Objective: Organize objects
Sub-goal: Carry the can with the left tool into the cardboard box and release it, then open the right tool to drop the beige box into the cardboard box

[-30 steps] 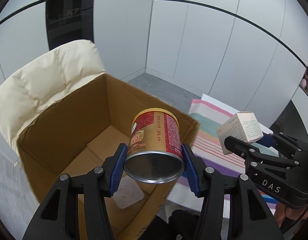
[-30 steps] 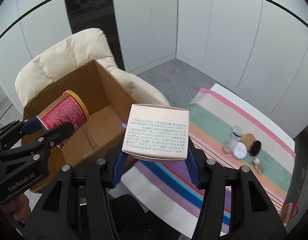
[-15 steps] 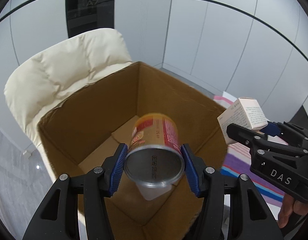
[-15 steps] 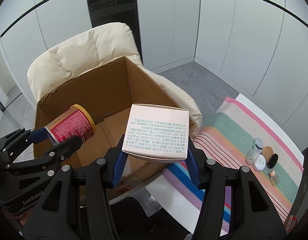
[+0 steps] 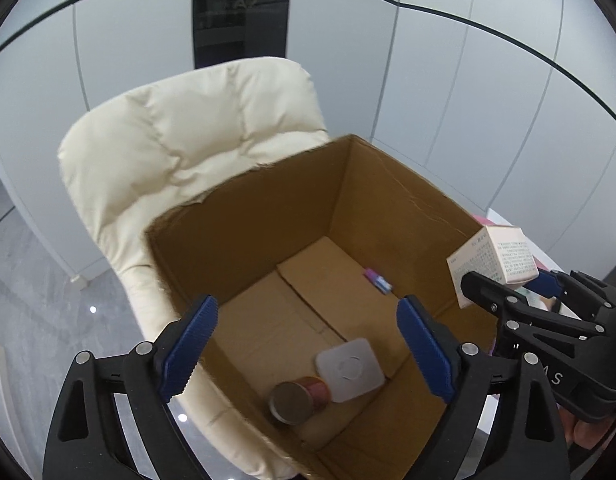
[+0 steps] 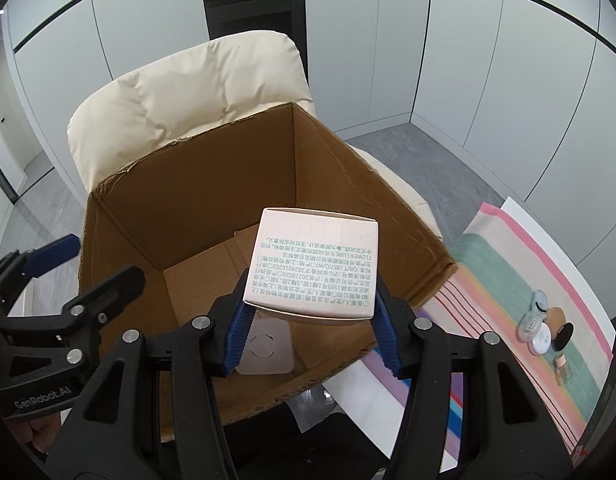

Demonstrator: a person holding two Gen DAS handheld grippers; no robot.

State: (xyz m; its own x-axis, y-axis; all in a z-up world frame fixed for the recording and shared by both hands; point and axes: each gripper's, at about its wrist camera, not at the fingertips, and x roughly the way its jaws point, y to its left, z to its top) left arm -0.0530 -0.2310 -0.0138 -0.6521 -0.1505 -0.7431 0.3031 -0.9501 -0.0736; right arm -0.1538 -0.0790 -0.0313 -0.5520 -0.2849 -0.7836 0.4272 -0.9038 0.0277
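An open cardboard box stands on a cream chair. My left gripper is open and empty above the box's near side. The red can lies on its side on the box floor, next to a white square pad and a small purple tube. My right gripper is shut on a pale pink carton with printed text and holds it above the box. The carton also shows at the right of the left wrist view.
The cream padded chair rises behind the box. A striped cloth to the right carries small cosmetic jars and bottles. Grey floor and white wall panels surround the area.
My left gripper has opened and let go of the red can, which now lies in the box. Both grippers have moved further over the box.
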